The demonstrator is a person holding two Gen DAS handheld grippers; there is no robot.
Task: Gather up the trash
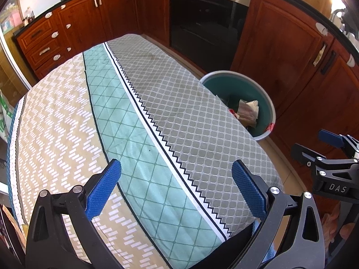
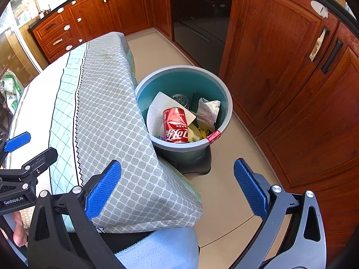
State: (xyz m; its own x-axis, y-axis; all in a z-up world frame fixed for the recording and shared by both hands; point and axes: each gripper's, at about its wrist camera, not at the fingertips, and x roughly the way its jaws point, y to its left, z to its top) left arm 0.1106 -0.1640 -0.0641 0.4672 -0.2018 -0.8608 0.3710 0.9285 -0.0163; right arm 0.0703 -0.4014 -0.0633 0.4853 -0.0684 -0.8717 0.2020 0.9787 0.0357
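Observation:
A round teal bin point(image 2: 221, 89) stands on the floor beside the table's right edge. In it lie a red cola can point(image 2: 176, 126), a white paper towel point(image 2: 157, 109), a silver wrapper point(image 2: 209, 109) and yellow scraps. The bin also shows in the left wrist view point(image 1: 268, 103), half hidden by the table. My left gripper point(image 1: 176, 185) is open and empty over the patterned tablecloth point(image 1: 134, 121). My right gripper point(image 2: 177, 187) is open and empty, over the table's corner and the floor near the bin. It also shows at the right of the left wrist view point(image 1: 314, 152).
Wooden cabinets point(image 2: 280, 78) and a black oven point(image 2: 202, 22) line the floor behind and right of the bin. A light blue cloth point(image 2: 161, 248) lies under the table's near corner. A white and green bag point(image 2: 9, 89) sits at far left.

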